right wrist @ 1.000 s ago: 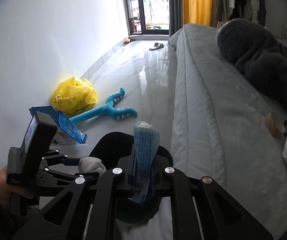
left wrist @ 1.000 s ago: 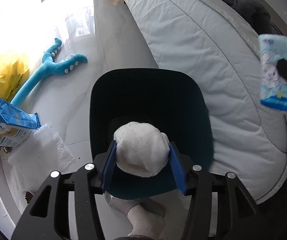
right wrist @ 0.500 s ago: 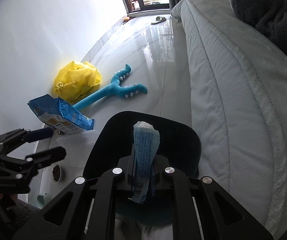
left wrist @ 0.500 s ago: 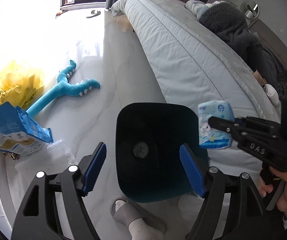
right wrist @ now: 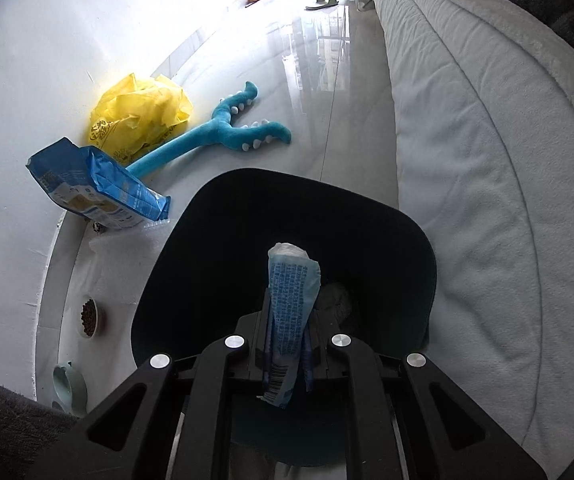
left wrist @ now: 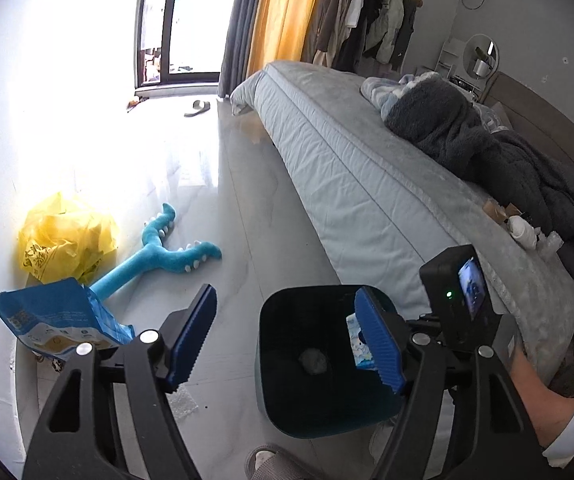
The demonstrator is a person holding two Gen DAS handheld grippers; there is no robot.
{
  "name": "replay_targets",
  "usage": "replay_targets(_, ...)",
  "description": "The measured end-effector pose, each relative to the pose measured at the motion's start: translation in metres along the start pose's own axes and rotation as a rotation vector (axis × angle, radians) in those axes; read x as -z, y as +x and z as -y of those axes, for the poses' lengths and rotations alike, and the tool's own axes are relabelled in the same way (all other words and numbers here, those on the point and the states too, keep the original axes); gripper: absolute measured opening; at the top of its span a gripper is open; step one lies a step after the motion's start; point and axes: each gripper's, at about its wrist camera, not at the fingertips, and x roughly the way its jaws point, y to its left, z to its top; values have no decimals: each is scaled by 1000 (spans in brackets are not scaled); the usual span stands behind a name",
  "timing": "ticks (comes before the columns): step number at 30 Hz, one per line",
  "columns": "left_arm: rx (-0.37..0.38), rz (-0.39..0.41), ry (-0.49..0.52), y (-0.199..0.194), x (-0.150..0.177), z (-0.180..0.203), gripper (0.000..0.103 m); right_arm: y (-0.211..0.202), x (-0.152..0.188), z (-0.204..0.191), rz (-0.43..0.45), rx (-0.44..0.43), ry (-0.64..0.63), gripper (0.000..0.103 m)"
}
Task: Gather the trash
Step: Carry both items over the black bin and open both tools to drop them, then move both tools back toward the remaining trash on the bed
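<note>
Mid drop-off: right gripper [right wrist: 287, 344] clamped on blue tissue pack [right wrist: 290, 320], hovering over dark bin [right wrist: 399, 232] beside bed [right wrist: 487, 160], white wad [left wrist: 313, 361] already inside; left gripper [left wrist: 287, 340] jaws wide apart, empty; next prob. release pack w/ jaws opened.

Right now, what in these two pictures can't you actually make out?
- Tissue pack: its print is too small to read in the right wrist view; in the left wrist view a blue finger covers most of it.
- Crumpled wad in the bin: dark, partly hidden behind the pack.
- Scraps on the bed, beside the blanket: too small.
</note>
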Motion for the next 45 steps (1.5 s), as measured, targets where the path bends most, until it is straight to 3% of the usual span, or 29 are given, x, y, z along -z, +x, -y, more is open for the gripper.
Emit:
replay_targets(9, -13, 88, -2, -30, -15, -1, 64, 22, 4, -6, -62, 36, -21, 14)
replay_targets(11, -12, 113, -3, -37, -21, 1, 64, 24, 5, -6, -66, 49, -18, 27)
replay_targets(12, -8, 123, -6, -41, -23, 2, 64, 23, 5, -6, -66, 53, -17, 39)
replay_targets(13, -7, 132, -9, -44, -25, 4, 64, 23, 6, -5, -64, 57, -16, 43)
replay_targets(18, 29, 184, -22, -61, -38, 14, 64, 12, 5, -4, -49, 41, -13, 45)
replay_targets(25, 46, 224, 12, -69, -51, 38, 69, -33, -3, -10, 69, -32, -32, 55)
replay_targets(33, 70, 246, 17, -68, -66, 65, 83, -99, -8, 3, 243, -64, -67, 68)
replay_targets(45, 126, 246, 71, -50, -77, 128, 90, -177, 10, 70, 440, 27, -61, 73)
